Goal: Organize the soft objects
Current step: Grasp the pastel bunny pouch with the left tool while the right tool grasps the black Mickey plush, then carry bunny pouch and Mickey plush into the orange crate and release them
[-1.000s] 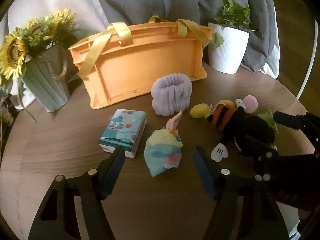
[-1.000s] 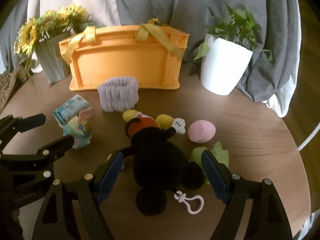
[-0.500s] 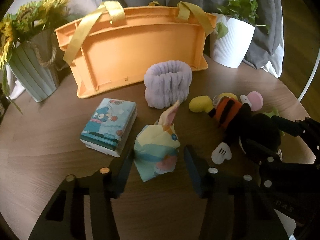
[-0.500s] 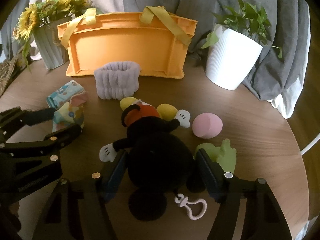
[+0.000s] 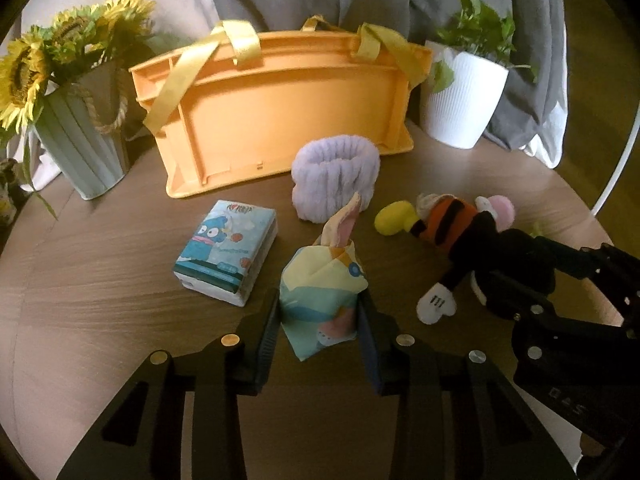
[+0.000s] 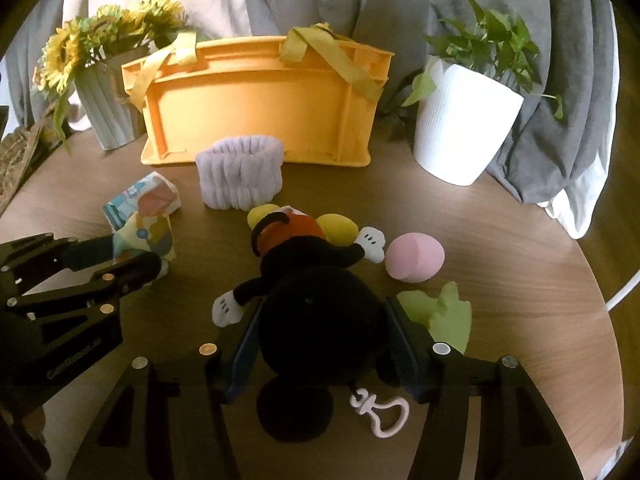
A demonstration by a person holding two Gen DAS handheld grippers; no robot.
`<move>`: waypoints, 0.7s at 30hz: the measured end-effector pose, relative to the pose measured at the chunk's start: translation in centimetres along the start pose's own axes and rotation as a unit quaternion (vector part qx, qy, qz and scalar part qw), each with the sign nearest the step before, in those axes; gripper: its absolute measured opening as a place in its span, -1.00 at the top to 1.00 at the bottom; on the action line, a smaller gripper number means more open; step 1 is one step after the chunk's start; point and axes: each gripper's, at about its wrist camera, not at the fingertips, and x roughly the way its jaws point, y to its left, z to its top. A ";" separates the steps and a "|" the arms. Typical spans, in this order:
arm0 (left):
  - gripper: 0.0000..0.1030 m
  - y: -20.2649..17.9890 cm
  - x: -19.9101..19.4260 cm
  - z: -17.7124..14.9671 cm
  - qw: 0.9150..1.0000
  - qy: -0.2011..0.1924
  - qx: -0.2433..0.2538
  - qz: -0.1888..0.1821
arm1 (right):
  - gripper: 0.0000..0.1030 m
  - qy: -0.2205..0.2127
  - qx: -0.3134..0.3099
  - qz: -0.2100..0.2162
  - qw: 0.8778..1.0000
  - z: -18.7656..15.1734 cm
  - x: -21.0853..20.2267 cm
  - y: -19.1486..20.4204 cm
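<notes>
My left gripper [image 5: 318,320] is shut on a pastel printed cloth pouch [image 5: 322,300] that rests on the round wooden table [image 5: 100,300]; the pouch also shows in the right wrist view [image 6: 146,236]. My right gripper [image 6: 320,344] is shut on the round head of a black mouse plush [image 6: 316,316], which lies on its back; it also shows in the left wrist view [image 5: 480,240]. An orange basket [image 5: 280,108] with yellow straps stands at the back. A lilac fluffy band [image 5: 334,178] sits in front of it.
A tissue pack [image 5: 228,252] lies left of the pouch. A pink egg-shaped sponge [image 6: 414,256] and a green soft piece [image 6: 444,316] lie right of the plush. A sunflower vase [image 5: 76,136] stands back left, a white plant pot [image 5: 464,96] back right.
Both grippers moved forward and closed: the left onto the pouch, the right onto the plush's head. The objects have stayed on the table.
</notes>
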 end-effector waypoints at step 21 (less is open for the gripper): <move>0.30 0.4 -8.8 2.5 0.996 -0.092 -0.015 0.013 | -0.15 -0.079 0.025 0.023 0.996 3.0 -7.2 -0.7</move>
